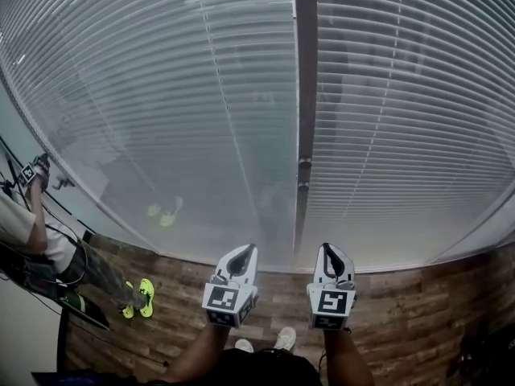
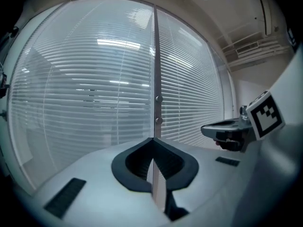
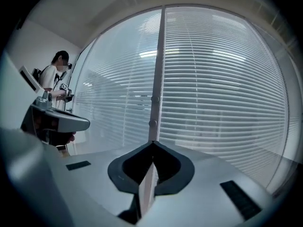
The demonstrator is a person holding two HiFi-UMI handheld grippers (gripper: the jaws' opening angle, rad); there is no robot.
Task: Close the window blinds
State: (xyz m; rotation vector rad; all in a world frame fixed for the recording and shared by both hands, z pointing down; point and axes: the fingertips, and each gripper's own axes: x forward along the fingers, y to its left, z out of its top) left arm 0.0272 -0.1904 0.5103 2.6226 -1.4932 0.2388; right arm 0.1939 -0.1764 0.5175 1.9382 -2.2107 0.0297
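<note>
The jaws of the left gripper [image 1: 243,253] and the right gripper [image 1: 331,252] are seen pressed together, nothing between them, both held side by side and apart from the window blinds [image 1: 161,103]. The blinds are hung across both panes down to near the wooden floor [image 1: 402,312], parted by an upright frame post [image 1: 304,95] (two small knobs are borne on it). Another person [image 1: 36,240] is seen at the far left.
</note>
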